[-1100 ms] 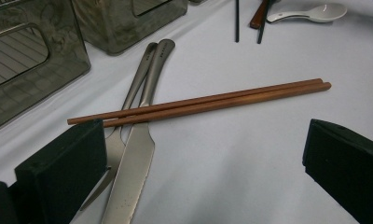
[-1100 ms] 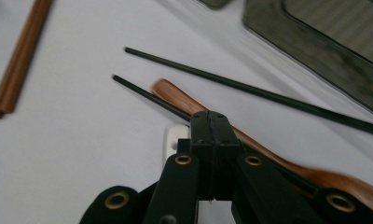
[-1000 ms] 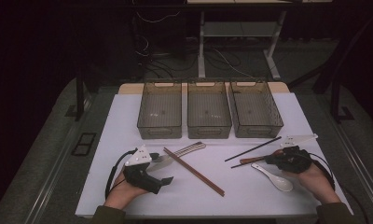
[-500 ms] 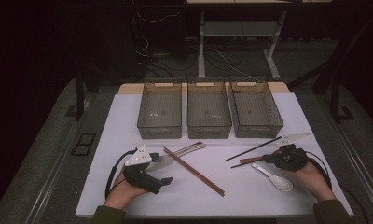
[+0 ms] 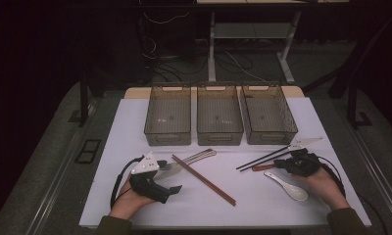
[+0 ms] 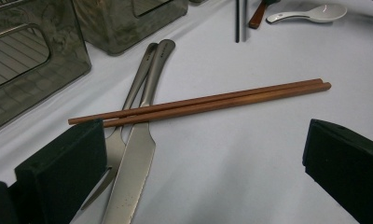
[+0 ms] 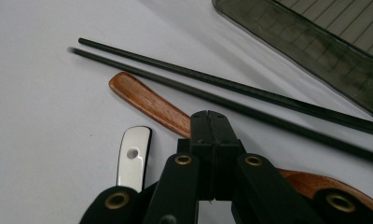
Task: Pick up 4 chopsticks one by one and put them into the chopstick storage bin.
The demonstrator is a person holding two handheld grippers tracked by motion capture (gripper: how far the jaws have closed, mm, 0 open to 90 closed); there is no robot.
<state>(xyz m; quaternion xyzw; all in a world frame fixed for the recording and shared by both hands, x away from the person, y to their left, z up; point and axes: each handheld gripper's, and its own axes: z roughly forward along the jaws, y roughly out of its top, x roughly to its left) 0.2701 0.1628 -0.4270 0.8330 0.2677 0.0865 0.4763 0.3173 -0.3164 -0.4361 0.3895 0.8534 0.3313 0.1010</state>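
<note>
My left gripper [image 5: 170, 177] rests on the white mat [image 5: 135, 127] at the front left, held in a hand. Its jaws stand wide open [image 6: 203, 140] with nothing between them. Just beyond them a pair of brown chopsticks [image 6: 198, 102] lies across a metal knife [image 6: 133, 177] and fork [image 6: 142, 79]. At the front right my right gripper [image 5: 284, 164] is shut [image 7: 210, 126], its tip just above the handle of a wooden spoon [image 7: 147, 102]. Two black chopsticks [image 7: 222, 93] lie beyond that handle. A white ceramic spoon [image 5: 287, 185] lies beside it, its handle end [image 7: 133, 156] near the jaws.
Three grey see-through bins [image 5: 219, 115] stand side by side at the back of the mat, nothing seen inside them. The brown chopsticks [image 5: 204, 180] run diagonally across the mat's middle. Table edges and dark floor surround the mat.
The right gripper has edged slightly left and away from me, over the wooden spoon's handle. The left gripper has stayed put.
</note>
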